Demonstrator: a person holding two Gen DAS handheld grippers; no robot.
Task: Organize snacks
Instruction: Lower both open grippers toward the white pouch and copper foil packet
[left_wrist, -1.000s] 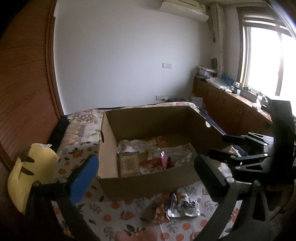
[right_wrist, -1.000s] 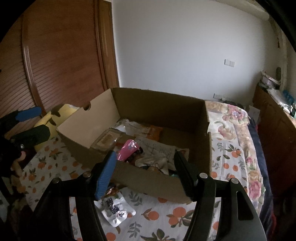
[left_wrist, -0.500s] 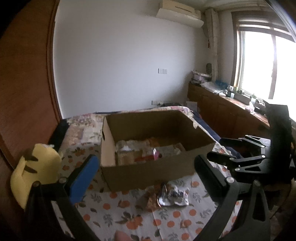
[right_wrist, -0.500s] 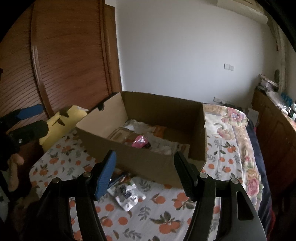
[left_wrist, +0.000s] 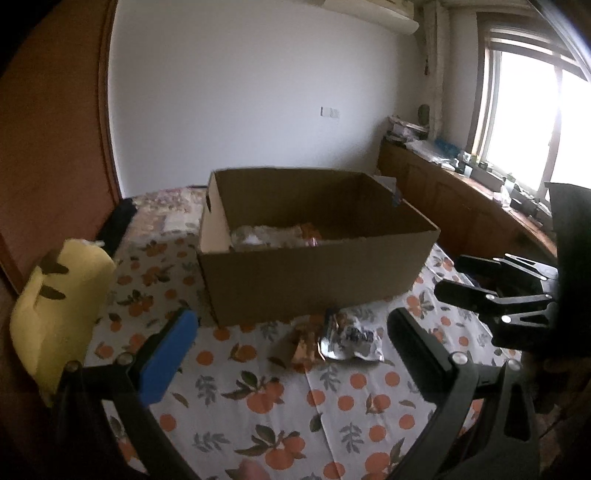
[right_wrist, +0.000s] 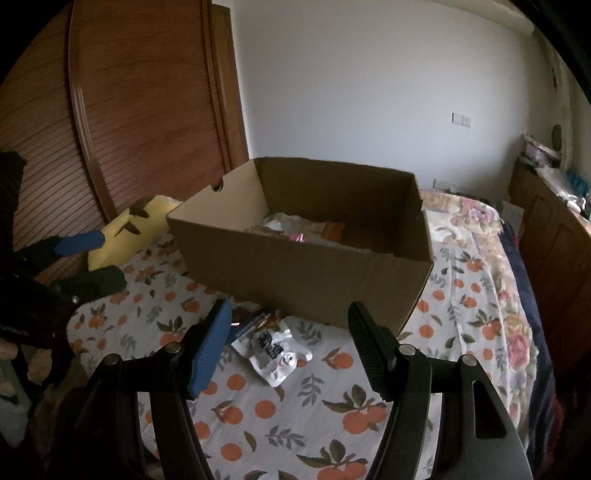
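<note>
Both tongs, left (left_wrist: 291, 339) and right (right_wrist: 290, 345), gape empty over an orange-print bedsheet (right_wrist: 295, 417); beyond them a cardboard box (right_wrist: 306, 273), white wall (right_wrist: 369, 85).

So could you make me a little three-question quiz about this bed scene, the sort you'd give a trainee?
1. True or false: the silver foil snack packet lies inside the brown cardboard box.
2. Which gripper has the silver packet showing between its fingers in its own view: left gripper or right gripper?
3. What yellow thing sits left of the box?

Key
1. False: it lies on the orange-print bedsheet, in front of the box.
2. Right gripper.
3. A yellow plush toy.
</note>
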